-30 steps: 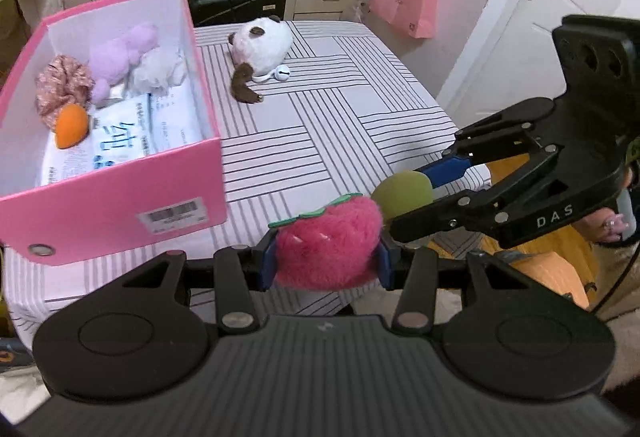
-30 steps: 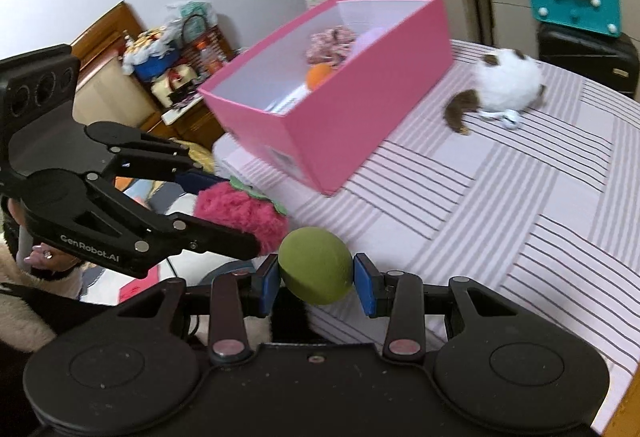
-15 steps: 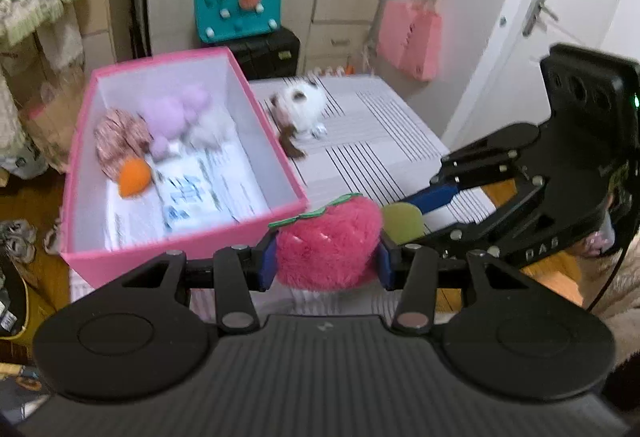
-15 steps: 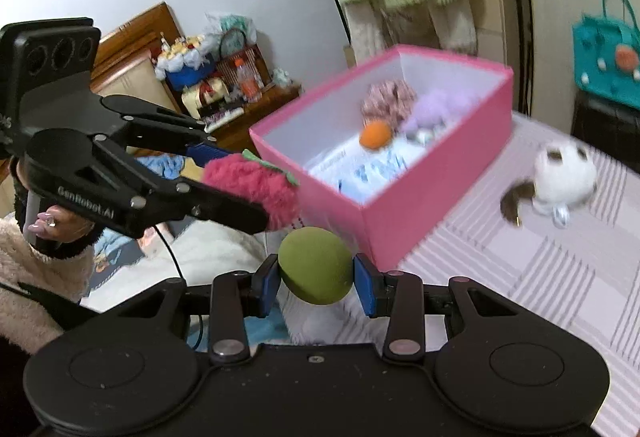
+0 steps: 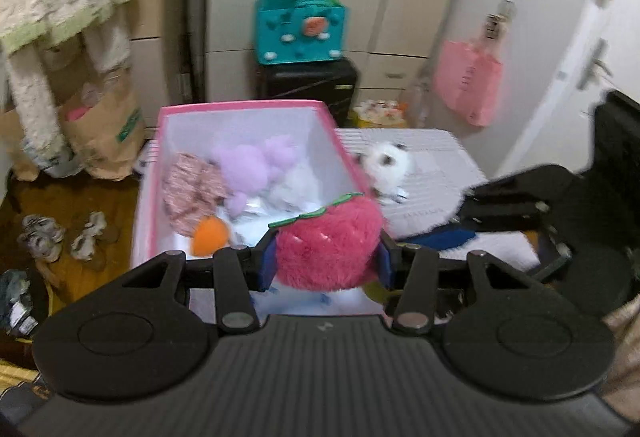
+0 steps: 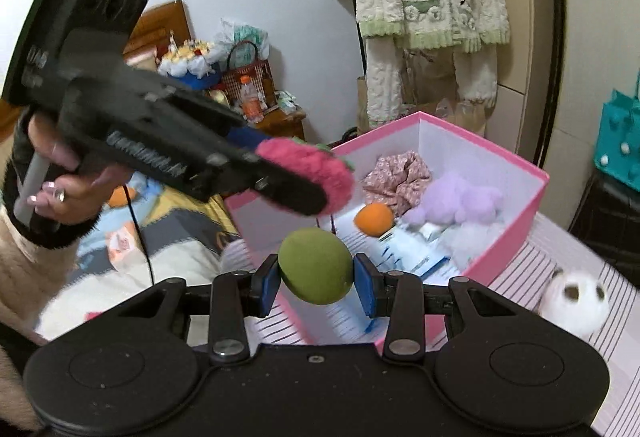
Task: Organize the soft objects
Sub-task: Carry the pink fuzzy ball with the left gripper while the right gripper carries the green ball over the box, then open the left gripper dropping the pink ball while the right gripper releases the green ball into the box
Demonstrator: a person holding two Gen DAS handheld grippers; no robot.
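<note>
Pink plush strawberry (image 5: 326, 243) clenched in the left tool (image 5: 326, 263), above the pink box (image 5: 240, 107), green leaves up.
Right wrist view: right tool (image 6: 316, 283) grips a green egg-shaped sponge (image 6: 316, 265), long axis tilted, over the box's near end.

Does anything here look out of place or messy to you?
One thing: a white plush lies on the striped table outside the pink box, while the other soft things are inside. The left gripper holds a pink plush and the right gripper a green ball. Nothing looks spilled or damaged.
</note>
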